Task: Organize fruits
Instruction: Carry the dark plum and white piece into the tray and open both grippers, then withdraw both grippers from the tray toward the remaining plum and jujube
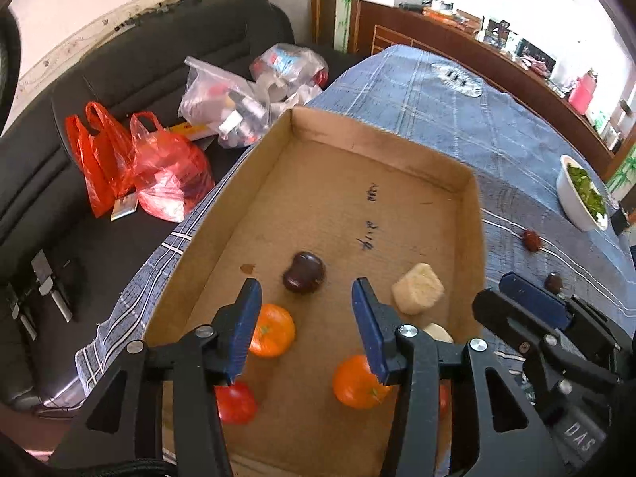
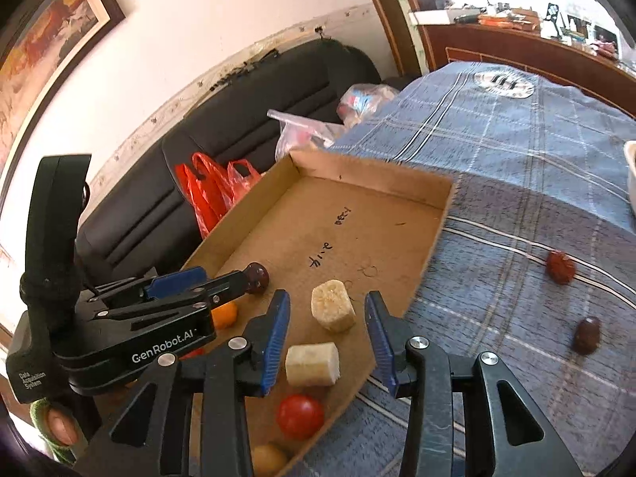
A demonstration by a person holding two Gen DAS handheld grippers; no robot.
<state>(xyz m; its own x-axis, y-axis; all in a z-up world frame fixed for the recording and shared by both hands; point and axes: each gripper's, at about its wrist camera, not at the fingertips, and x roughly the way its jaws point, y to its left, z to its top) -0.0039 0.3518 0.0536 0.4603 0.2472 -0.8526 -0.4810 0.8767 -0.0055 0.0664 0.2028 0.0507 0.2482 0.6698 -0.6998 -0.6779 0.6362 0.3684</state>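
While both tools hang over the cardboard tray [image 1: 469, 214], the left gripper [image 1: 306, 302] gapes empty above an orange [image 1: 274, 330] at lower centre; the right gripper [image 2: 326, 318] spreads wide around a pale banana chunk [image 2: 312, 363].

Black grippers [image 1: 306, 318] with blue pads [image 2: 274, 338], silver screws, "GenRobot.AI" lettering.

Cardboard tray [image 1: 469, 214] far half was bare floor, open from above. Near half was crowded: dark date [image 1: 304, 272], two oranges [image 1: 274, 330] [image 1: 357, 381], tomato [image 1: 236, 402] and pale chunk [image 1: 417, 288], with narrow gaps between. Tray walls blocked side entry. Tablecloth [image 2: 516, 151] right of the tray was mostly open, with only two dates [image 2: 560, 266] [image 2: 587, 335] well apart. White bowl [image 1: 576, 194] stood at the far right. Left gripper [image 2: 254, 278] crowded the tray's left side.
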